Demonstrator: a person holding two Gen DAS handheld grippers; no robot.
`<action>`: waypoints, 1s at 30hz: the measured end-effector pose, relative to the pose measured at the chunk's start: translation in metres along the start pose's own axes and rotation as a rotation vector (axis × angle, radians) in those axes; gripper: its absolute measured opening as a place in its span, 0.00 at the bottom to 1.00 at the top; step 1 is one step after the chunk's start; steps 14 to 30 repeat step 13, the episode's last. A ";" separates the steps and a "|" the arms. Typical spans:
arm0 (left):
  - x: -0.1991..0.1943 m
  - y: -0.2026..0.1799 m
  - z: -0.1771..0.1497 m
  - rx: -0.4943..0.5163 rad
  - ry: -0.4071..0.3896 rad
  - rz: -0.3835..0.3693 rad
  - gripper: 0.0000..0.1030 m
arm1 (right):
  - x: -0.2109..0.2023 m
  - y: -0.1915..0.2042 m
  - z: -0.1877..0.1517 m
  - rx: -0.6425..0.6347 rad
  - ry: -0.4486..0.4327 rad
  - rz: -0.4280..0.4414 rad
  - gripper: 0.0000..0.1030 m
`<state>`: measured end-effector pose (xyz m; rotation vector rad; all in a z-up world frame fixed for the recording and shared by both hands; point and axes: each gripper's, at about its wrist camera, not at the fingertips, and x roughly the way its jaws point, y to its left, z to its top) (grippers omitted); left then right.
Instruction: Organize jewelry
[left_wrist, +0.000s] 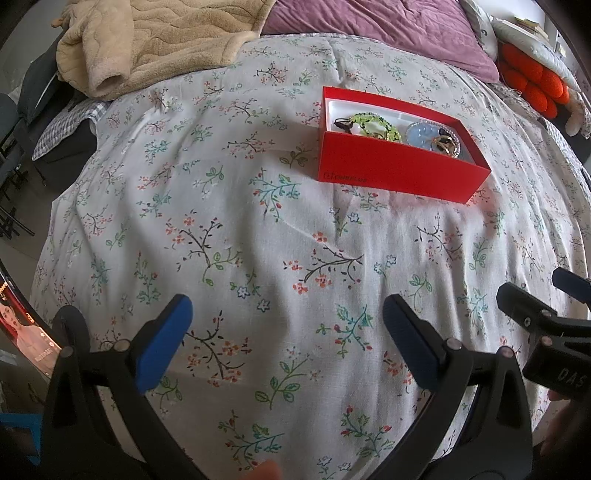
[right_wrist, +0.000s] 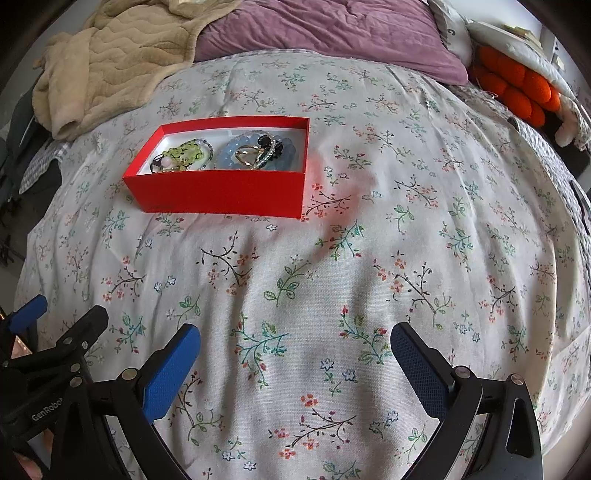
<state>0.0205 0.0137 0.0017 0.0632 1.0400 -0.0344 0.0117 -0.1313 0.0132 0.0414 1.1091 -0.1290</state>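
A bed fills both views, covered by a thin white sheet printed with small flower sprigs, soft and lightly creased. At its head edge lie a mauve pillow and a beige fleece blanket, thick and wavy-quilted; orange knobbly cushions sit at the far right corner.

A red box rests on the sheet toward the head of the bed, left of centre in the right wrist view. It is a stiff, open cardboard tray with a white lining. It is likely light and would slide easily on the cloth; its long walls are the firmest place to grip.

Inside lies the jewelry: a green bead bracelet at the left end, and at the right a pale blue bead bracelet with a gold ring-like piece and dark beads on top. These look small, hard, smooth and slippery, and tangled, so a strand would best be pinched across a bead loop, not the fine links.

The left gripper and right gripper both hover near the foot edge, well apart from the box, jaws spread wide and holding nothing. Their blue pads are textured rubber on black arms.
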 end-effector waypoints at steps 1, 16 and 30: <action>0.000 0.000 0.000 0.000 -0.001 0.001 0.99 | 0.000 0.000 0.001 -0.002 0.000 0.000 1.00; 0.003 -0.003 -0.002 0.015 0.003 -0.004 0.99 | 0.000 -0.002 0.000 0.002 0.000 -0.010 1.00; 0.003 -0.003 -0.002 0.015 0.003 -0.004 0.99 | 0.000 -0.002 0.000 0.002 0.000 -0.010 1.00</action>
